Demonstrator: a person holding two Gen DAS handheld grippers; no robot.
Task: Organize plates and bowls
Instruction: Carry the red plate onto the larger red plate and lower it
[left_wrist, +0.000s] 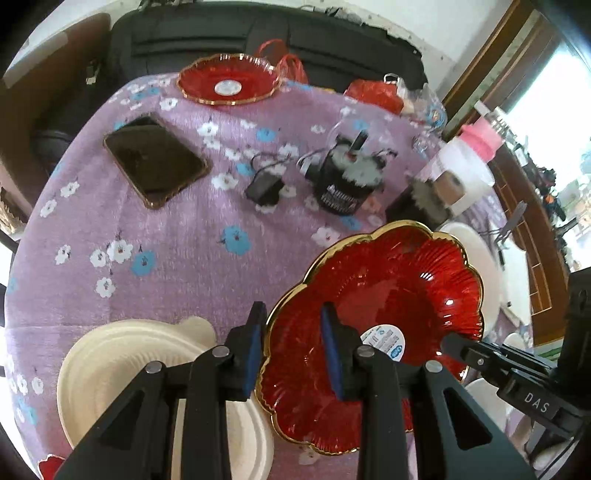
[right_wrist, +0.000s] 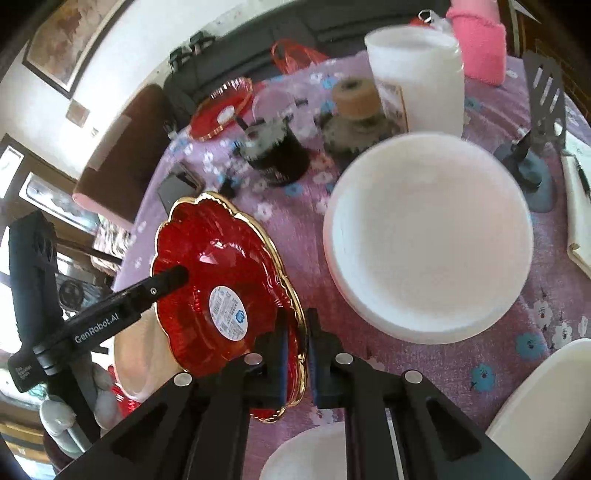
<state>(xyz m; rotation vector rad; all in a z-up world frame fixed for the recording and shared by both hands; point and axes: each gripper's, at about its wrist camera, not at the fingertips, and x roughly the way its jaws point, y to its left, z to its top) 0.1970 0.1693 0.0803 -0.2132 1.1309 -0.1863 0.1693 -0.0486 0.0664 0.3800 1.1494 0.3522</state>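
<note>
A purple cloth (left_wrist: 177, 258) with white and blue flowers covers the desk. On it lies a dark phone (left_wrist: 155, 160) with a gold edge. Near it sits a small black charger (left_wrist: 264, 188) and a black cup (left_wrist: 341, 184). A white jug (right_wrist: 417, 77) stands behind a brown tape roll (right_wrist: 354, 98). A pink bottle (right_wrist: 478, 38) stands just beside the jug.
</note>
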